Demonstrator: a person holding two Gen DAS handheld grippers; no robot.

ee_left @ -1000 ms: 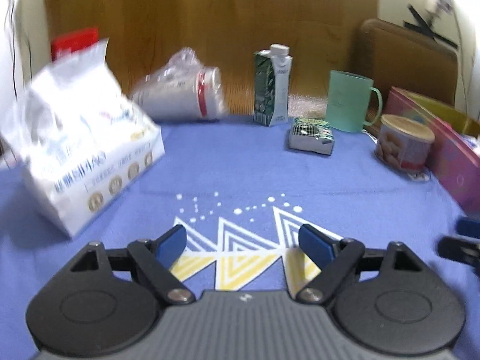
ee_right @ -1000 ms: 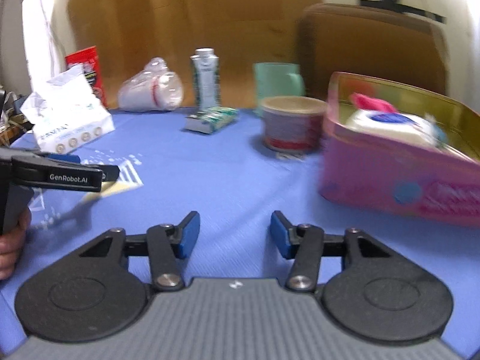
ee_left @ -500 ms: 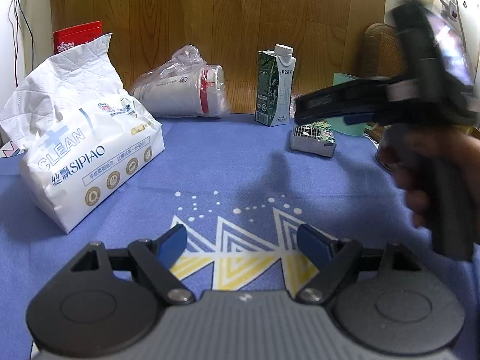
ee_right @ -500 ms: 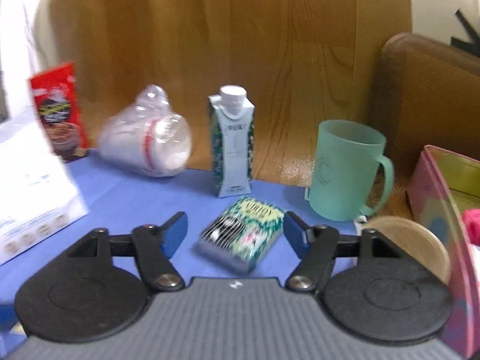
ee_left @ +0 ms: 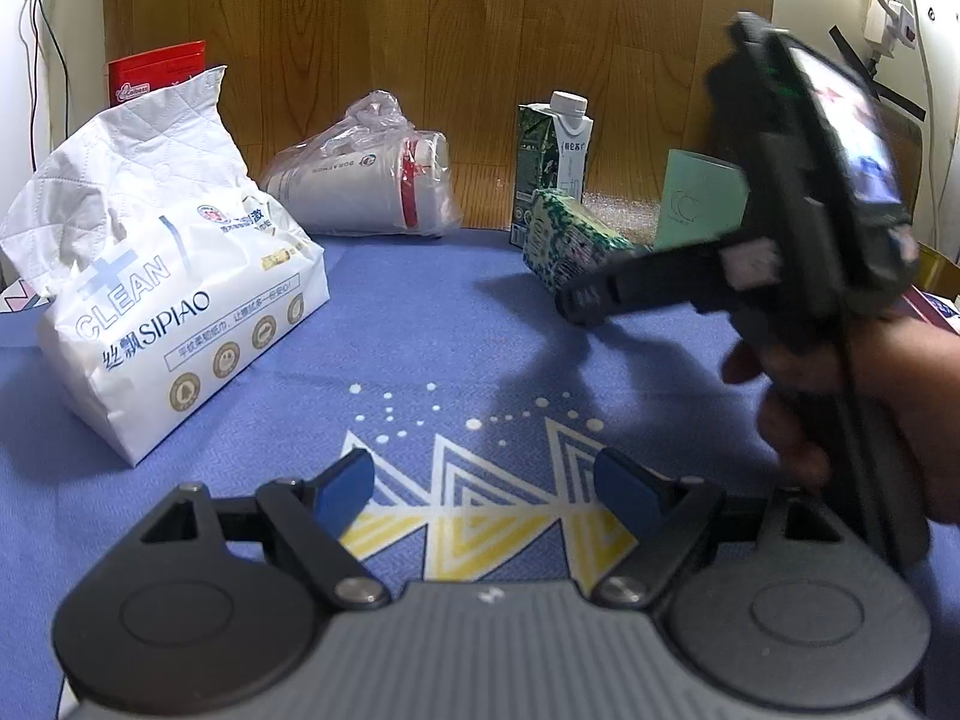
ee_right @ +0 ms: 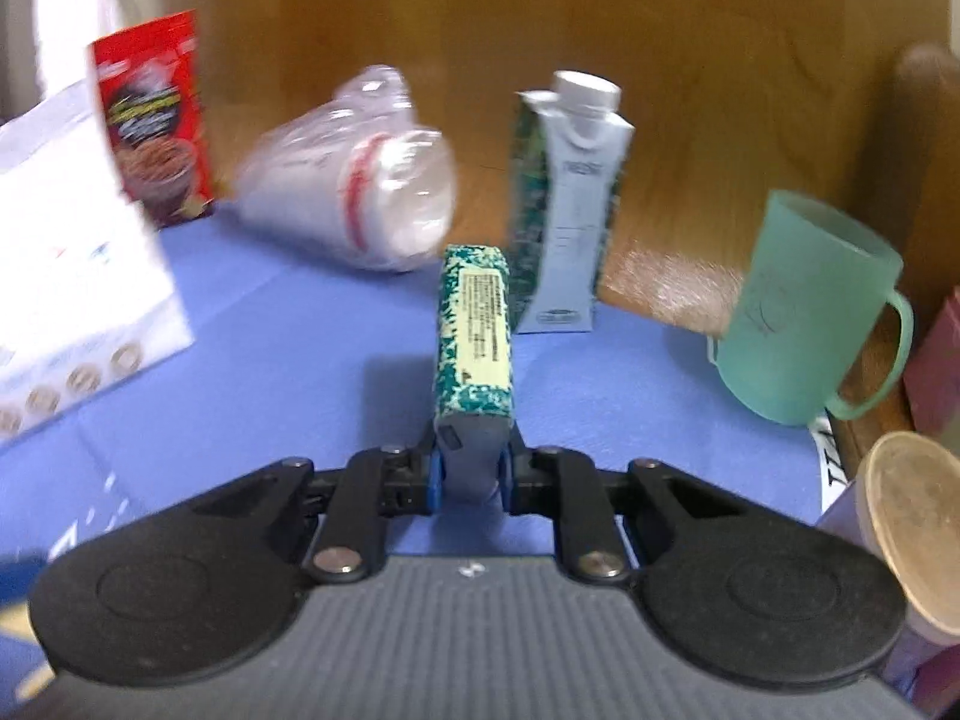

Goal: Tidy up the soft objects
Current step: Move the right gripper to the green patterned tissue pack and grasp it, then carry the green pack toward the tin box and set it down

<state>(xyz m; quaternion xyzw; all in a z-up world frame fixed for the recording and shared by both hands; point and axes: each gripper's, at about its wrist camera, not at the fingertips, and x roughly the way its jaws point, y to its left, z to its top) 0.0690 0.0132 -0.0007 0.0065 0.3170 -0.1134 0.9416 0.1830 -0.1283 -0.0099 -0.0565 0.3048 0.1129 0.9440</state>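
Observation:
My right gripper (ee_right: 471, 474) is shut on a small green-patterned tissue pack (ee_right: 475, 324) and holds it on edge above the blue cloth. From the left wrist view the same pack (ee_left: 567, 243) sits tilted in the right gripper (ee_left: 585, 294), lifted in front of the milk carton. My left gripper (ee_left: 483, 489) is open and empty, low over the cloth's yellow zigzag print. A large white bag of soft tissues (ee_left: 156, 276) stands at the left; it also shows in the right wrist view (ee_right: 72, 276).
A bagged stack of paper cups (ee_left: 366, 180) lies at the back. A milk carton (ee_right: 570, 204), a green mug (ee_right: 804, 312), a red snack packet (ee_right: 153, 120), a lidded tub (ee_right: 912, 516) and a pink box edge (ee_right: 936, 360) stand around.
My right gripper has closed on the small tissue pack and lifted it off the cloth, turning it on edge. The left gripper has stayed put and open.

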